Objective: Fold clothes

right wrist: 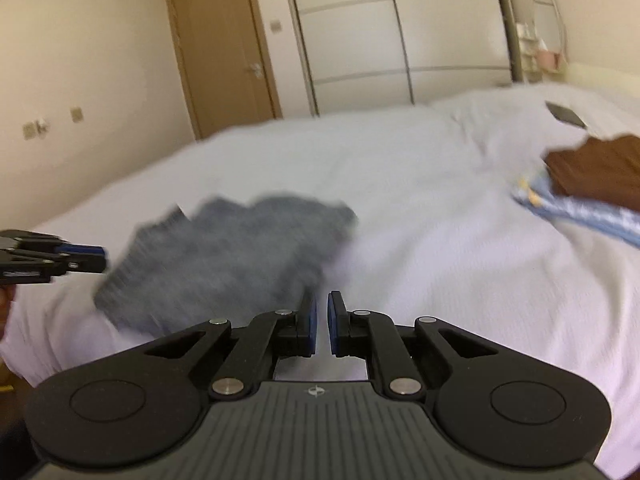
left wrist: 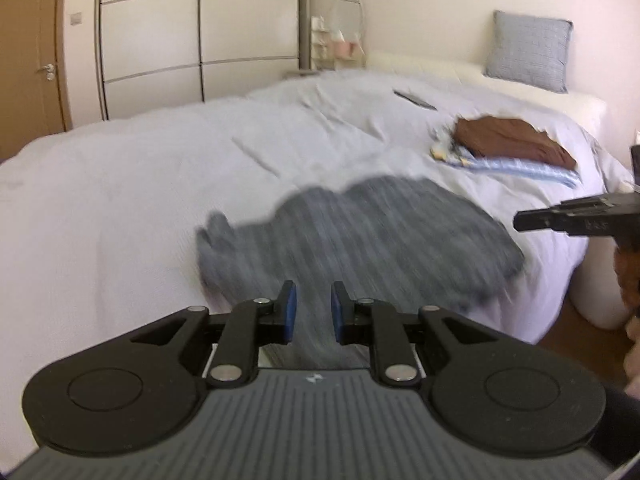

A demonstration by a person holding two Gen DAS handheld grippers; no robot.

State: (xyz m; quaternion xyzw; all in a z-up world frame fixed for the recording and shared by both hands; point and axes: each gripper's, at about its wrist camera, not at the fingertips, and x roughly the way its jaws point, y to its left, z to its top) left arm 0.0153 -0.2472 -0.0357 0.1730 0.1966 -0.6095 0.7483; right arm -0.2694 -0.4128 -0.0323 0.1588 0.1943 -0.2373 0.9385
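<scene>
Left gripper held low over the near edge of the bed, pointing forward across it. Jaws apart with a clear gap, blue pads bare, nothing between them. A grey striped garment lies flat and crumpled on the white bedcover directly ahead of and below it; frame blurred.

Right gripper also low over the bed, level, aimed at the cover just right of the same grey garment. Jaws narrowly parted, a thin slit between the pads, nothing held. In the left view its black finger enters from the right edge, beside the garment's far corner.

Further along the bed: a folded brown garment stacked on a blue striped one. A grey pillow stands against the wall.

Small round emblem on each gripper body; no legible writing.
</scene>
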